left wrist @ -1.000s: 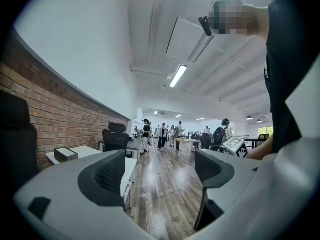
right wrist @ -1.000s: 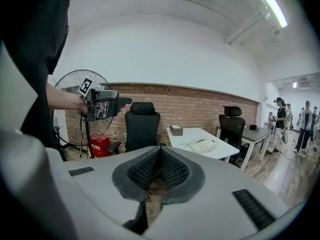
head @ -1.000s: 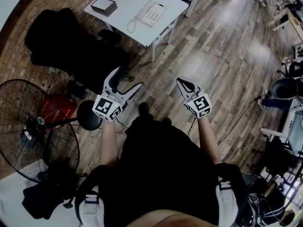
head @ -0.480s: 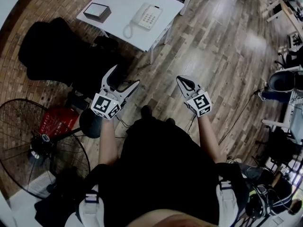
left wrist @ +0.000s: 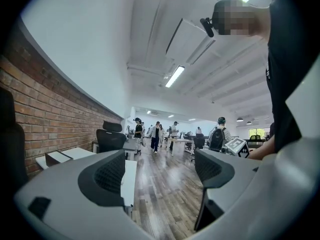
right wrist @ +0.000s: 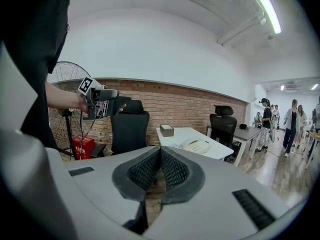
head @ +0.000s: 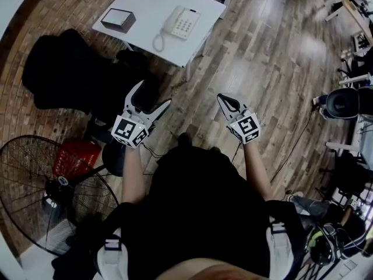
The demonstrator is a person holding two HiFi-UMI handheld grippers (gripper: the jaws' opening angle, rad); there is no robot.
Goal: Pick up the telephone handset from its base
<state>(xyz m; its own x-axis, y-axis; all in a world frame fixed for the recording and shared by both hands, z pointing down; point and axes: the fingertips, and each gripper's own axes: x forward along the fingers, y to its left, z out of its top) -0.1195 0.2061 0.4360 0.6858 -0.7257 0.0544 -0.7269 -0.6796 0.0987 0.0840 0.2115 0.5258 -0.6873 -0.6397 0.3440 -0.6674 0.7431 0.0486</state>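
1. The person stands on the wood floor, well apart from the white table [head: 152, 3]. The telephone [head: 185, 22] sits on it, and the handset [head: 172, 20] lies in its cradle along the base's left side, untouched. The approach is not yet made.
2. The left gripper [head: 152, 95] has its jaws spread wide with nothing between them; only floor and the far office show through the gap. The right gripper [head: 225, 100] has its jaws pressed together, pad to pad, and holds nothing.
3. Risk: if the right gripper takes the job and arrives closed, it shoves the phone instead of straddling the handset. It has to open first.
4. Risk: the coiled cord [head: 156, 39] loops out near the table edge. A fast or long lift could pull it taut and drag the base, which is probably light, toward that edge.
5. Risk: the handset looks like smooth, rounded plastic. An off-centre pinch may let it pivot or slip out.
6. Risk: the black chair [head: 64, 69] is close beside the table on the left, and the fan [head: 55, 194] is nearer the person. A left-side approach could snag on either.
7. The small box [head: 118, 20] shares the table but stands apart from the phone, so a knock is unlikely.
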